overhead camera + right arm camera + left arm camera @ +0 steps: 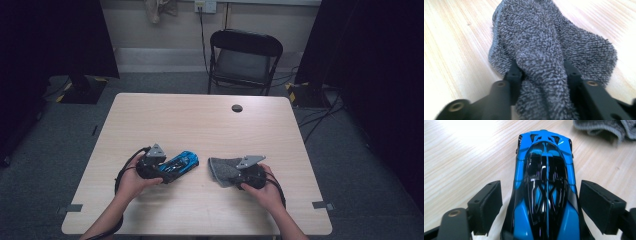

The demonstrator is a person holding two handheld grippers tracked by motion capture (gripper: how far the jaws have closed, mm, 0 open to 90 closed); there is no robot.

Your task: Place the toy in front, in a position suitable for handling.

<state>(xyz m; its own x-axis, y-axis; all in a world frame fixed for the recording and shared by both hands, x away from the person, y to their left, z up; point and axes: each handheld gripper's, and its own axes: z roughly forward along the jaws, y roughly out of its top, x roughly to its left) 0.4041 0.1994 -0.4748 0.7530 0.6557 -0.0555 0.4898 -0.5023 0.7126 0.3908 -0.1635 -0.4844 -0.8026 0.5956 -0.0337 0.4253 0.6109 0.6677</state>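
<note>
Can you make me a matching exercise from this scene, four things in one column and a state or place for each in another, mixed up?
Things:
1. toy car
2. cloth
3. chair
4. left hand-held gripper

States or places:
A. stands on the floor beyond the table
B. pinched in the right hand-held gripper
C. open, one jaw on each side of the car
D. blue and black, lying between two jaws

Pairs: 1-D, 2-B, 3-A, 4-C
</note>
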